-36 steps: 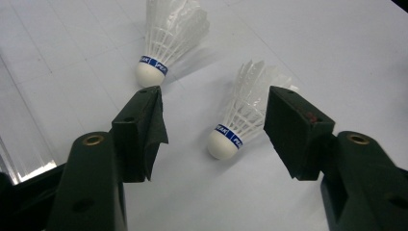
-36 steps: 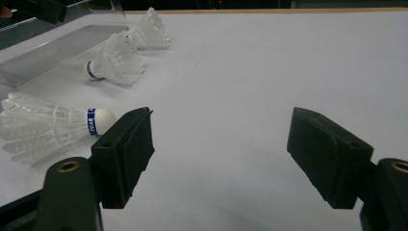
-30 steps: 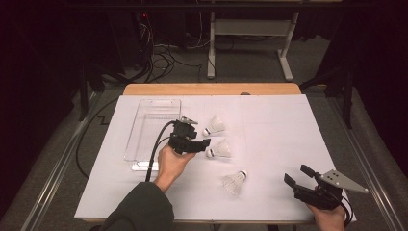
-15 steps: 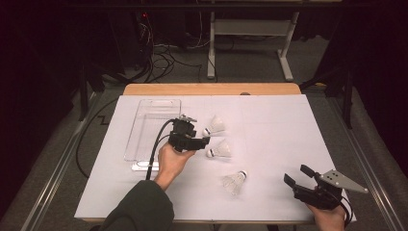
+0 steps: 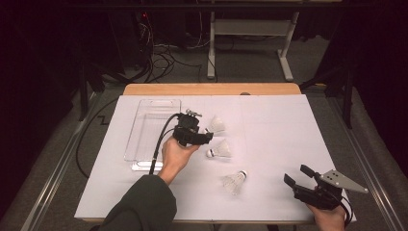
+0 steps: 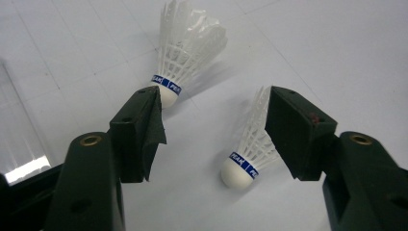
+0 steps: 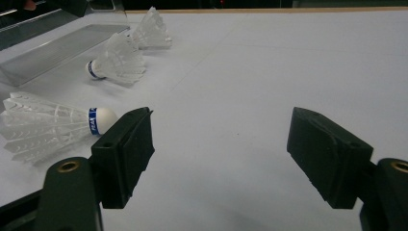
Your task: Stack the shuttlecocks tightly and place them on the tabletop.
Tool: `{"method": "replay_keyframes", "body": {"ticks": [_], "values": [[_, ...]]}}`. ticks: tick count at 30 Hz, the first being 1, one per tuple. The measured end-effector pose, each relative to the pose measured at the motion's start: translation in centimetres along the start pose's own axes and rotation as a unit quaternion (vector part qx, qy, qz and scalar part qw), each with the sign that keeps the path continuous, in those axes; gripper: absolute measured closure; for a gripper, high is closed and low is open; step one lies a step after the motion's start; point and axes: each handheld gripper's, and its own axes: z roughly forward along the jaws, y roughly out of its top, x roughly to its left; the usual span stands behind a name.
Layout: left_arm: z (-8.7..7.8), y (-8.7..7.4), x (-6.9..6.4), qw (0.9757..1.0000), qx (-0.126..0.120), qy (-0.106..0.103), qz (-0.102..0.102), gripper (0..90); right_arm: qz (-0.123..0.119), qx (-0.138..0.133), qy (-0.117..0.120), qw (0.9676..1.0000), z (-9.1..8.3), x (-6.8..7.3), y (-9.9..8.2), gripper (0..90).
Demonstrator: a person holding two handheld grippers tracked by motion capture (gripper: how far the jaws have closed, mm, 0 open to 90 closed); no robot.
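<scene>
1. The left claw is hanging released over a white feathered shuttlecock lying on the white desk.
2. Probably light and crushable; grip its cork head.
3. The right claw is resting released.

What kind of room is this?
Probably a lab or recording workshop: a paper-covered table with shuttlecocks, a person holding cabled tongs, loose wiring on the dark floor behind.
</scene>
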Motion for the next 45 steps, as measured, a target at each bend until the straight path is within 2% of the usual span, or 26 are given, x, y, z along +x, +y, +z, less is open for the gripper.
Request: {"method": "replay_keyframes", "body": {"ticks": [3,6,13,36,40,45], "values": [[0.3,0.2,0.2,1.0,0.004,0.001,-0.003,38.5,0.0,0.001,0.0,1.0,0.0,0.0,0.0,24.9],[0.7,0.4,0.1,0.9999,0.013,0.01,0.002,38.6,0.0,0.001,0.0,1.0,0.0,0.0,0.0,24.9],[1.1,1.1,-0.3,0.9997,0.017,0.014,0.007,38.8,0.0,0.001,0.001,1.0,0.1,0.0,0.0,24.9],[3.4,3.8,-0.1,0.9989,0.043,0.015,-0.009,37.2,0.004,0.002,0.003,1.0,0.1,-0.1,0.0,25.0],[3.7,4.2,-0.4,0.9988,0.045,0.018,-0.005,37.0,0.005,0.002,0.002,1.0,0.1,-0.1,0.0,25.0],[3.9,4.6,-0.3,0.9987,0.043,0.024,-0.011,36.8,0.003,0.002,0.003,1.0,0.1,0.0,0.0,25.0]]}}
